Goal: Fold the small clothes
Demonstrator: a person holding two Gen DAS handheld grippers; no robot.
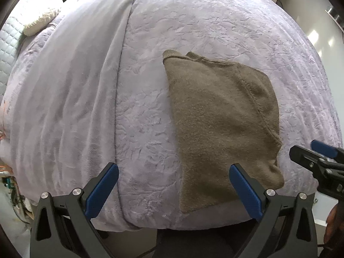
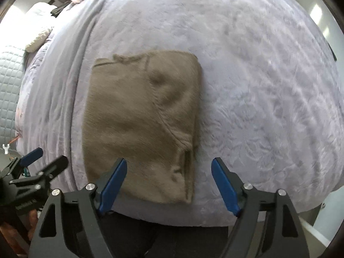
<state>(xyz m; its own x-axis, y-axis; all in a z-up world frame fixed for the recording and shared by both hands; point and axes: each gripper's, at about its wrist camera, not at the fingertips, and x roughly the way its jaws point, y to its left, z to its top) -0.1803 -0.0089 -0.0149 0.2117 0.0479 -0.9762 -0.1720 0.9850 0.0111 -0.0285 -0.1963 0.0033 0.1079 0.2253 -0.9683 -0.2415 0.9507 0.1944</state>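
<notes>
A small olive-brown knit sweater [image 1: 223, 120] lies folded flat on a lavender bed cover [image 1: 150, 86], near the bed's front edge. It also shows in the right wrist view [image 2: 137, 124], with a sleeve folded over its right side. My left gripper [image 1: 174, 172] is open and empty, hovering above the sweater's lower left edge. My right gripper [image 2: 168, 167] is open and empty, above the sweater's lower right corner. The right gripper [image 1: 305, 150] shows at the right edge of the left wrist view; the left gripper [image 2: 46, 157] shows at lower left of the right wrist view.
A smooth lilac blanket [image 1: 71, 99] lies along the left half of the bed. A cream cushion [image 1: 40, 21] and a quilted white pillow [image 1: 10, 43] sit at the far left. The bed's front edge [image 1: 172, 225] is just below the grippers. Clothes are piled at the far end.
</notes>
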